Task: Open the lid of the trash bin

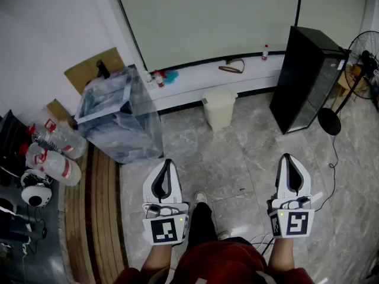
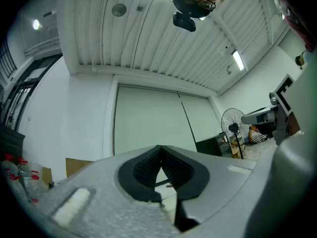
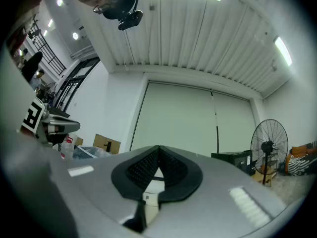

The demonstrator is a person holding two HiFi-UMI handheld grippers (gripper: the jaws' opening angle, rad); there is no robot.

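Item 1: trash bin (image 1: pixel 219 108), small, cream-coloured, standing on the tiled floor (image 1: pixel 237 164) against the base of the far wall, between a large plastic-lined container (image 1: pixel 118 123) and a tall black cabinet (image 1: pixel 305 78); its lid (image 1: pixel 219 95) is down, so the task is judged not yet begun. Item 2: left claw (image 1: pixel 167 161), held low and close to the person's body, well apart from the bin; its own view shows the 2 ribbed pads meeting at the tip (image 2: pixel 159 148) with nothing between them, so it is closed and empty. Item 3: right claw (image 1: pixel 286 157), held level with the left in the same resting carry; its pads likewise meet at the tip (image 3: pixel 158 148), closed and empty. Both point forward towards the wall, and a pale shape that may be the bin shows through the gap below each pair of pads, which suggests the person is facing the bin from a standing start. Item 4: surroundings, not part of the task: water bottles (image 1: pixel 56 152) lying at the left edge, a standing fan (image 1: pixel 361 58) at the far right. Next step, as a judgement: walk closer, part 1 claw, and take the front lip of the lid.
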